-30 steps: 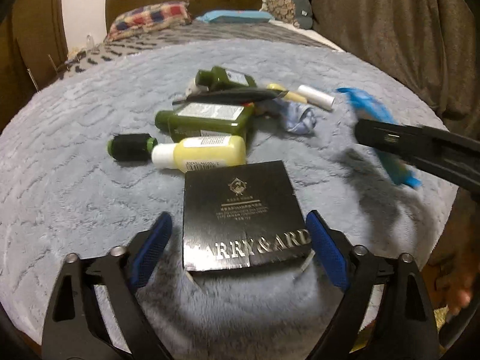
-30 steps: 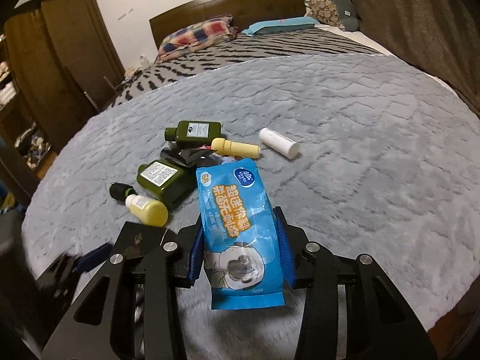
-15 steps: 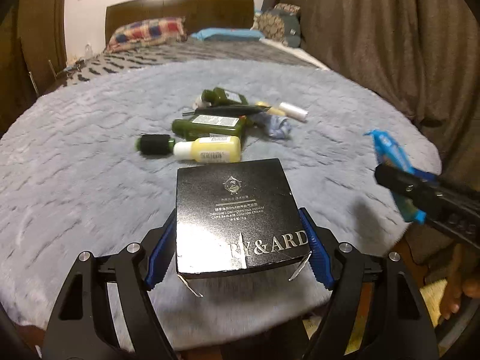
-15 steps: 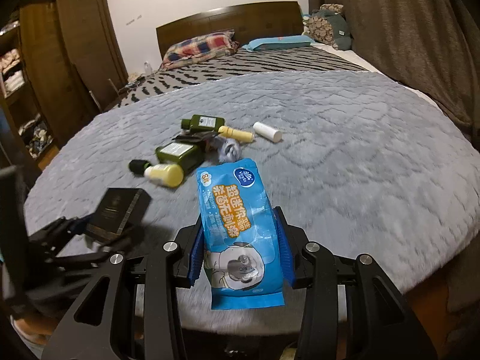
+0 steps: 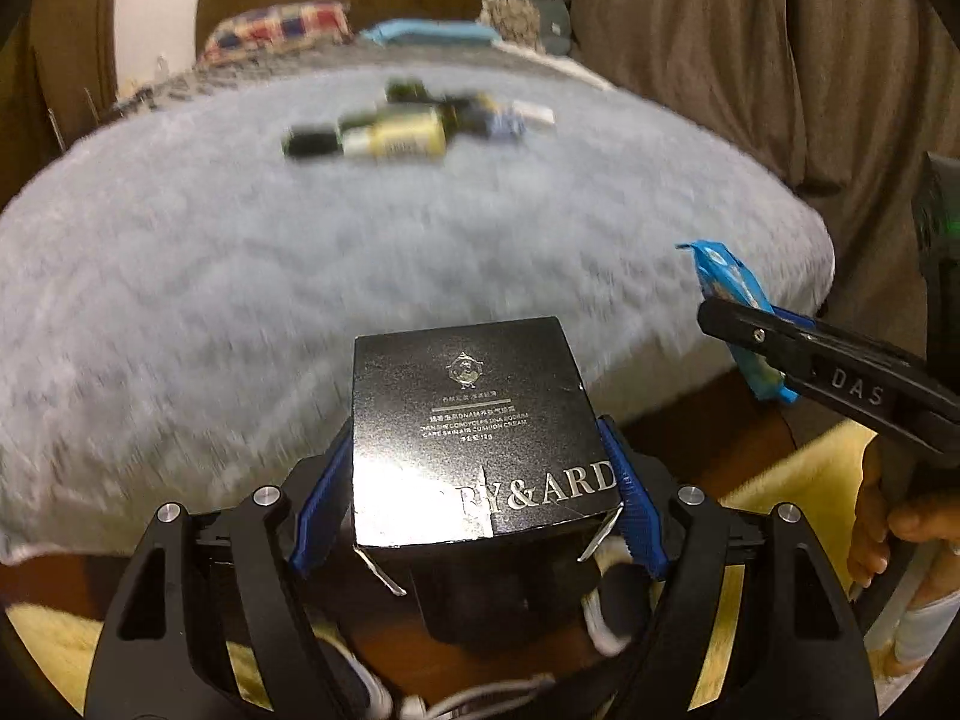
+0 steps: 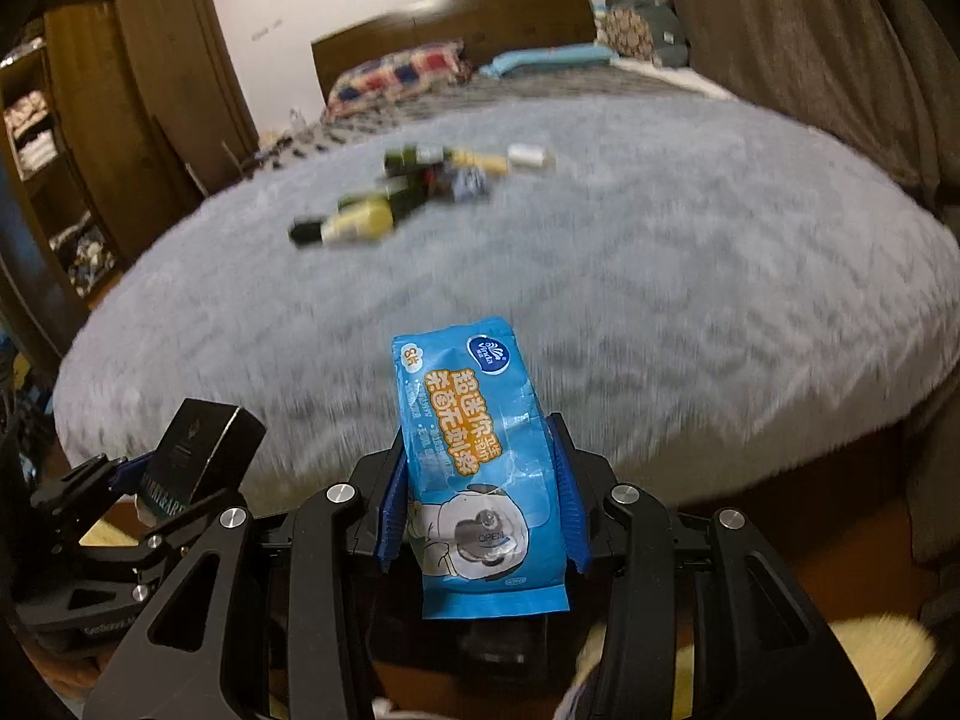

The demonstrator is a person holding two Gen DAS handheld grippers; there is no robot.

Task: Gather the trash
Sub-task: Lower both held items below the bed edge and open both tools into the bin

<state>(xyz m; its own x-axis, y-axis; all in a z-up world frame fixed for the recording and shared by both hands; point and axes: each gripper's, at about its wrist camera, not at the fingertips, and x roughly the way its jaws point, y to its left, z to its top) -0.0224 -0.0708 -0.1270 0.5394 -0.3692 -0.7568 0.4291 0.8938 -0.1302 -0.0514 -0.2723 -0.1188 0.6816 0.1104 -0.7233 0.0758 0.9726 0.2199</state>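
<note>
1. Trash, item one: flat square black cardboard box with silver lettering (image 5: 474, 432). Clamped between the blue pads of the left gripper (image 5: 477, 504), jaws closed against its two side walls; held in the air at the near edge of the bed, its front part over the blanket edge. In the right wrist view the same box (image 6: 201, 450) shows at lower left, tilted, in that gripper (image 6: 129, 477).
2. Trash, item two: blue plastic wet-wipe pack with orange characters and a cartoon dog (image 6: 477, 462). Pinched at its sides by the right gripper (image 6: 480, 504), jaws narrowly set and pressing on it; held upright in front of the blanket edge. In the left wrist view the pack (image 5: 729, 294) is seen edge-on at right, in the right gripper (image 5: 744, 333).
3. Remaining on bed: cluster of small toiletry bottles (image 6: 414, 192), dark green, yellow and white, lying on their sides, blurred; well apart from both grippers.
4. Surface: grey plush blanket (image 6: 660, 276) covering the bed.
5. Person: a hand (image 5: 900, 525) at the right edge of the left wrist view, on the right gripper's handle.
</note>
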